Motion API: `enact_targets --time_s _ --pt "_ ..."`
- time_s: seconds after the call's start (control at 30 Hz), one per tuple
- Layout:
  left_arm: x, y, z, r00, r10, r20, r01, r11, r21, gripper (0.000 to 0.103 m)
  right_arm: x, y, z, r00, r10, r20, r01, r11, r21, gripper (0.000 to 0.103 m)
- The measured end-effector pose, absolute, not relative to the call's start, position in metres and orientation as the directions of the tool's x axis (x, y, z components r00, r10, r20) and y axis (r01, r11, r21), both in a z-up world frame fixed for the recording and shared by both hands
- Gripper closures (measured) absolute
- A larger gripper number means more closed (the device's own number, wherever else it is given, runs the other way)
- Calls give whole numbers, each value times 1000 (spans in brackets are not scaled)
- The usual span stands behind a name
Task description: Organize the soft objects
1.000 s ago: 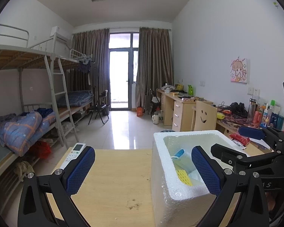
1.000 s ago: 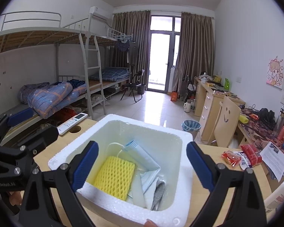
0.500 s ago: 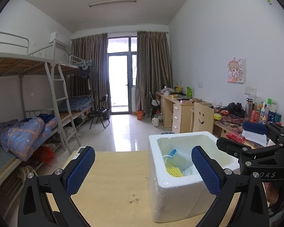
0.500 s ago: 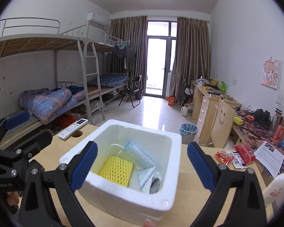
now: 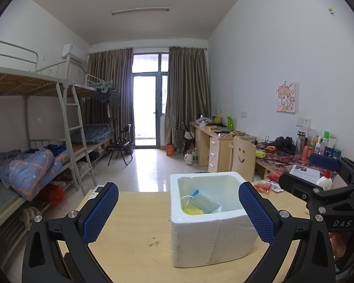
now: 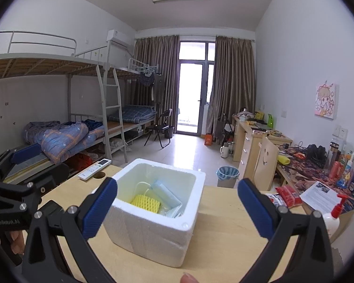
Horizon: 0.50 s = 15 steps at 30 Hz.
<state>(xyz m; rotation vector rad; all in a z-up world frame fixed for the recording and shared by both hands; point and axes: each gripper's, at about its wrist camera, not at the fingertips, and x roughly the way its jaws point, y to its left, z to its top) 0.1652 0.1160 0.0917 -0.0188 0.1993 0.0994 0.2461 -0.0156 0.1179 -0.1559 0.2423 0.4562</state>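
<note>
Soft objects already lie inside the white foam box (image 6: 158, 214) on the wooden table (image 6: 226, 247): a yellow foam net sleeve (image 6: 145, 203) towards the near-left of the floor, and pale blue face masks (image 6: 167, 194) piled just beside and partly over it, one with a white ear loop showing. There may be a grey item under the masks, but the box wall hides that corner, so I cannot say.

The right gripper (image 6: 177, 208) looks squarely over the box; its jaws are opening, spread wider than the box front, with nothing pressed between the pads. The left gripper (image 5: 178, 212) is likewise spread wide and holds nothing; from its view the box sits off to the right of centre, with bare table ahead of its left pad.

The relation that matters: the box lies straight ahead of and below the right gripper, so that hand is the better placed for any reach into it. No loose soft item shows on the table; the red snack packets (image 6: 286, 194), a printed sheet (image 6: 318, 194), a pump bottle (image 6: 332, 219) and a remote control (image 6: 95, 168) lie nearby. My judgement is that the sorting is at or near its end
</note>
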Motion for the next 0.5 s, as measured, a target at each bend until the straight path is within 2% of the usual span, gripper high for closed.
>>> enact_targets --time_s 0.5 --pt "110 78 101 989 63 -133 -66 998 -20 1 194 -48 119 889 417 -191 -440 893 -97 0"
